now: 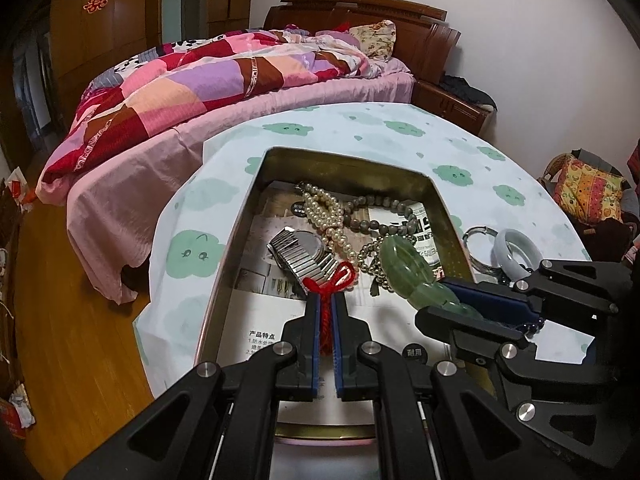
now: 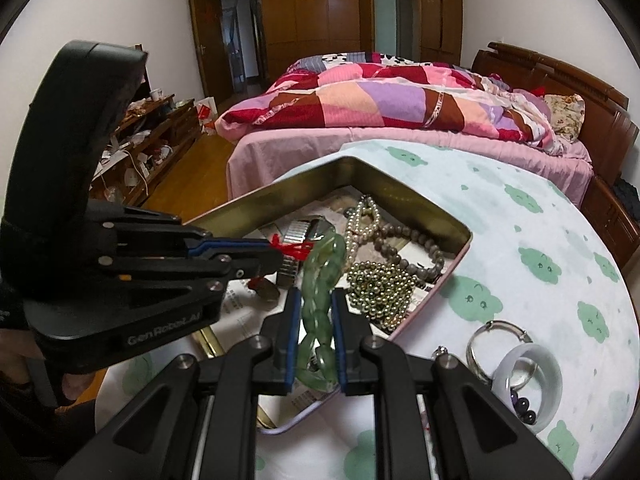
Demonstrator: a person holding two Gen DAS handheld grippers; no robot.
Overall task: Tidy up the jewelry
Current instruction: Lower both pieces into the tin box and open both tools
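Note:
An open metal tin (image 1: pixel 256 184) (image 2: pixel 444 212) sits on the round table and holds a pearl necklace (image 1: pixel 326 216) (image 2: pixel 364 220), grey bead bracelet (image 1: pixel 384 220) (image 2: pixel 416 248), gold bead string (image 2: pixel 380 284) and metal watch (image 1: pixel 300 252) (image 2: pixel 298 234). My left gripper (image 1: pixel 327 300) (image 2: pixel 280 254) is shut on a red cord (image 1: pixel 334 280) (image 2: pixel 294 249) above the tin. My right gripper (image 2: pixel 316 312) (image 1: pixel 448 298) is shut on a green jade bracelet (image 2: pixel 320 280) (image 1: pixel 404 264), held over the tin's near edge.
On the cloud-print tablecloth (image 2: pixel 540 240), right of the tin, lie a silver bangle (image 2: pixel 496 340) (image 1: pixel 478 240), a white jade bangle (image 2: pixel 528 380) (image 1: pixel 516 248) and dark purple beads (image 2: pixel 524 406). A bed (image 1: pixel 224 92) stands behind the table; a cluttered shelf (image 2: pixel 148 140) is far left.

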